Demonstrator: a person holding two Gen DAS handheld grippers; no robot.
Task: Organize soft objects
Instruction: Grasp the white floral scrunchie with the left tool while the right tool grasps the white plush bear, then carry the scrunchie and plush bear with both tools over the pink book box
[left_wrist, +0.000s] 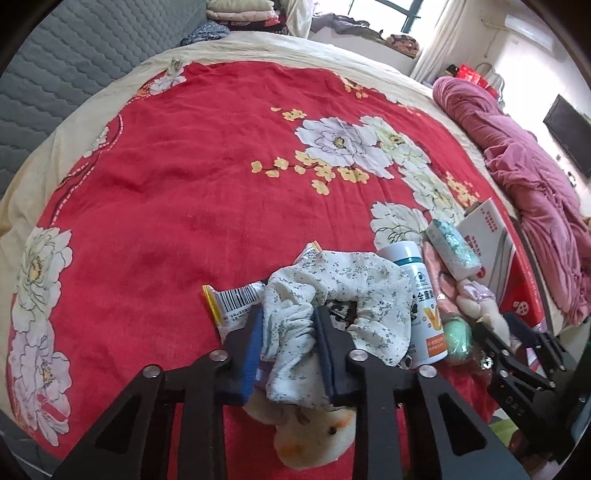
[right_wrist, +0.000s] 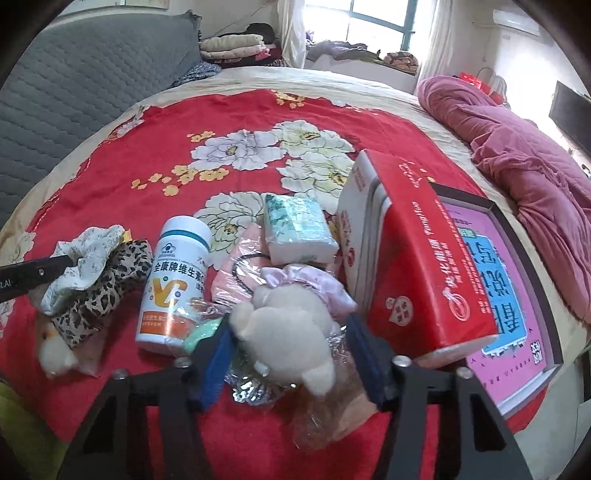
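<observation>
My left gripper (left_wrist: 288, 317) is shut on a white floral scrunchie (left_wrist: 347, 291), pinching a bunched part between its blue pads; the scrunchie also shows in the right wrist view (right_wrist: 85, 258), lying on a leopard-print scrunchie (right_wrist: 99, 291). A cream plush chick (left_wrist: 314, 432) lies under the left gripper. My right gripper (right_wrist: 288, 328) stands open around a cream plush bear (right_wrist: 288, 325) in a pink dress, wrapped in clear plastic. Whether its pads touch the bear I cannot tell. The right gripper (left_wrist: 517, 339) also shows at the right of the left wrist view.
A white vitamin bottle (right_wrist: 173, 280), a tissue pack (right_wrist: 299, 229), a pink cloth in plastic (right_wrist: 236, 273), a green soft ball (right_wrist: 203, 330), a tube (left_wrist: 236, 302) and a red box (right_wrist: 413, 266) with its open tray (right_wrist: 509, 280) lie on the red floral bedspread (left_wrist: 184, 184). A pink quilt (right_wrist: 517, 147) lies right.
</observation>
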